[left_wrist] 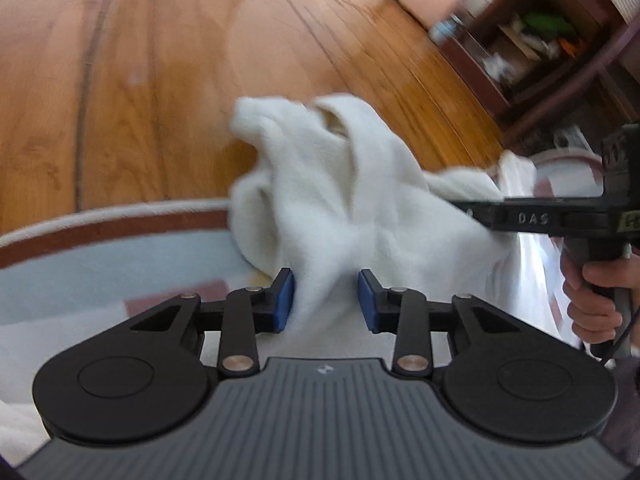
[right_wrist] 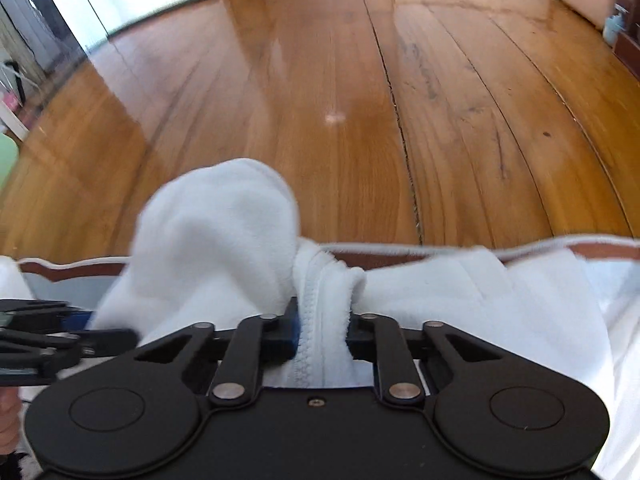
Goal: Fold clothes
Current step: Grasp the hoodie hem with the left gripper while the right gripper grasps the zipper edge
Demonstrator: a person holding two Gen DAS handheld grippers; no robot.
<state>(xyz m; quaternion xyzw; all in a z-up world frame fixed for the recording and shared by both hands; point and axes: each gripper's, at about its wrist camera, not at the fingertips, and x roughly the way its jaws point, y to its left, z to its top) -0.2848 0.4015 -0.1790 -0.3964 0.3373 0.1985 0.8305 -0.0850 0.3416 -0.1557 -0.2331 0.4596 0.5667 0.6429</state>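
Your right claw (right_wrist: 322,334) was clamped on the zipper edge of the white fleece garment (right_wrist: 224,240), which lay bunched on the rug (left_wrist: 100,248) by the wooden floor (right_wrist: 360,100). Your left claw (left_wrist: 326,300) stood partly open, fleece between its blue pads (left_wrist: 285,300) but not pinched. The garment rose directly ahead of both claws, stretching toward your right; the left one looked nearer the loose bulk.

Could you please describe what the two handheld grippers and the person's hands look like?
Both grippers, left and right, are black, with blue pads on the jaws, silver pivot pins and round side discs. The left body is ribbed grey. The right's bar reads "DAS". The hand is bare.
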